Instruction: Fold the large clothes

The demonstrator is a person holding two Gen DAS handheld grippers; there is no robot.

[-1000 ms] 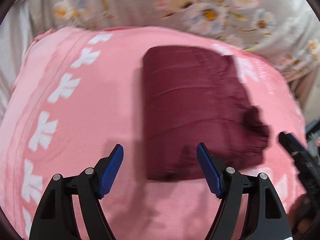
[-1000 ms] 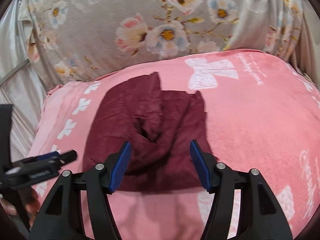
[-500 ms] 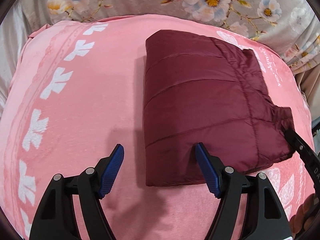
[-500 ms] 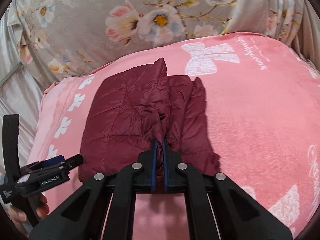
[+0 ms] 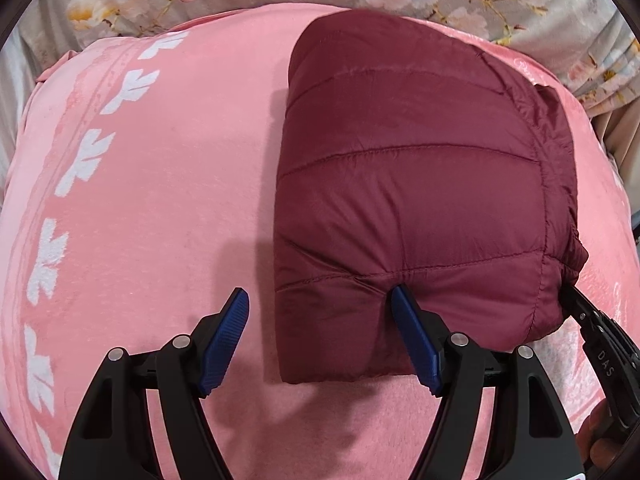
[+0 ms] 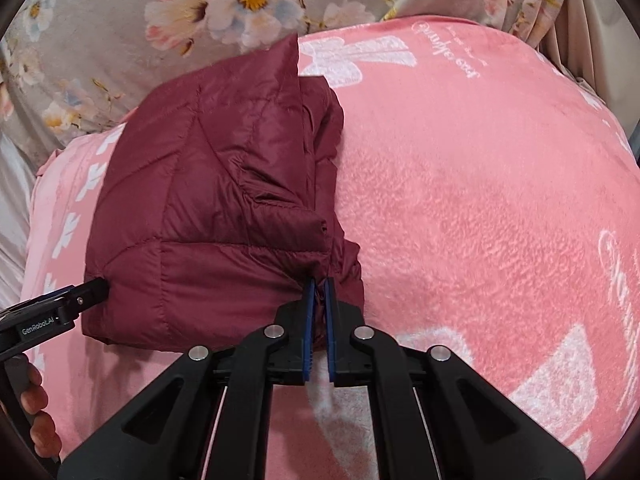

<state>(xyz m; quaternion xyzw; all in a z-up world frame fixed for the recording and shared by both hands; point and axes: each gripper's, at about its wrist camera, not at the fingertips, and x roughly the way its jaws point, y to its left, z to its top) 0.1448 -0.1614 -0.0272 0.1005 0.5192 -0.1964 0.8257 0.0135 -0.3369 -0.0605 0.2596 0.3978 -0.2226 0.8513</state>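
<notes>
A folded maroon quilted jacket [image 5: 400,160] lies on a pink blanket [image 5: 160,200]. My left gripper [image 5: 320,300] is open and straddles the jacket's near left corner; its right finger [image 5: 404,312] dents the padding and its left finger [image 5: 236,312] is over the blanket. In the right wrist view the jacket [image 6: 200,200] shows its layered, open side. My right gripper [image 6: 319,284] is shut on a pinch of fabric at the jacket's near right edge. Each gripper shows in the other's view: the right gripper [image 5: 592,320] and the left gripper [image 6: 60,308].
The pink blanket [image 6: 480,200] has white bow and leaf prints and spreads wide on both sides of the jacket. A grey floral sheet [image 6: 200,8] lies behind it. A person's fingers [image 6: 36,400] grip the left tool's handle.
Both grippers have come down closer to the jacket. The right gripper, open a second ago, has shut on the jacket's near edge. The left gripper has stayed open.
</notes>
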